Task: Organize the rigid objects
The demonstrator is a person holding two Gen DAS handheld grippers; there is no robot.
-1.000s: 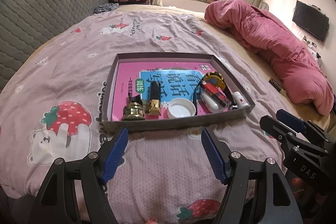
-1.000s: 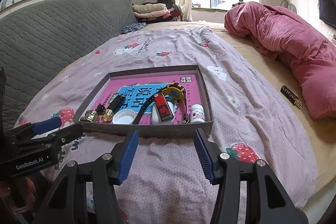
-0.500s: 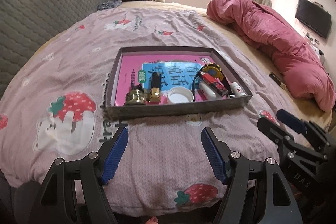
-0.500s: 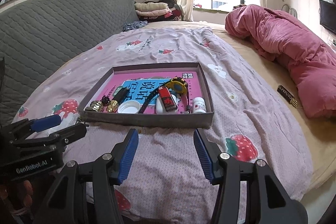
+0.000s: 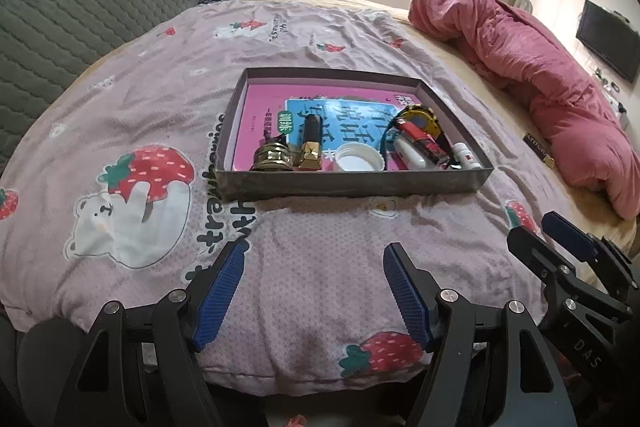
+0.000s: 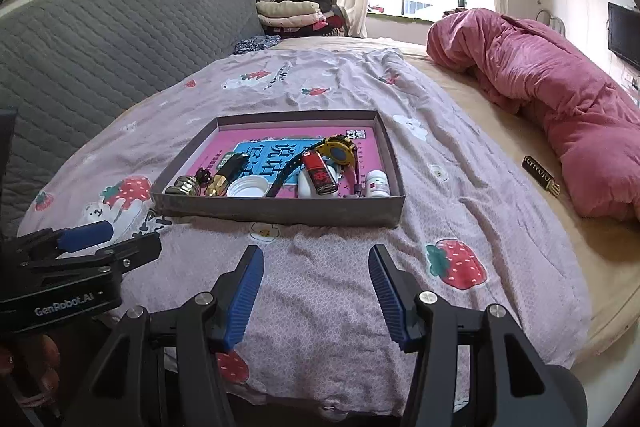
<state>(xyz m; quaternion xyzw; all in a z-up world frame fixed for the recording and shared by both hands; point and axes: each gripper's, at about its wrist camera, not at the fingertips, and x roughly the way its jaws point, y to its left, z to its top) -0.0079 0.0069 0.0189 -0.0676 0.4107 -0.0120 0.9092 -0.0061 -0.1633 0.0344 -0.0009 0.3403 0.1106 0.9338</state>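
A shallow grey box (image 5: 344,183) (image 6: 280,215) lies on the bed with a pink book as its floor. Along its near side lie a brass piece (image 5: 272,159), a black and gold lipstick (image 5: 311,143), a white lid (image 5: 359,158), a yellow watch (image 5: 418,119), a red lighter (image 5: 420,143) and a small white bottle (image 5: 466,157). My left gripper (image 5: 314,263) is open and empty, above the bed's near edge, well short of the box. My right gripper (image 6: 316,263) is also open and empty, at the same distance from the box.
A small black and gold bar (image 6: 541,175) lies on the beige sheet to the right of the box. A rolled pink quilt (image 6: 560,99) fills the right side. A grey padded headboard (image 6: 100,59) runs along the left. Folded clothes (image 6: 288,13) sit by the window.
Both grippers have drawn back and up from the box, so more of the bed's near edge shows. Both stay open. The things in the box have not moved.
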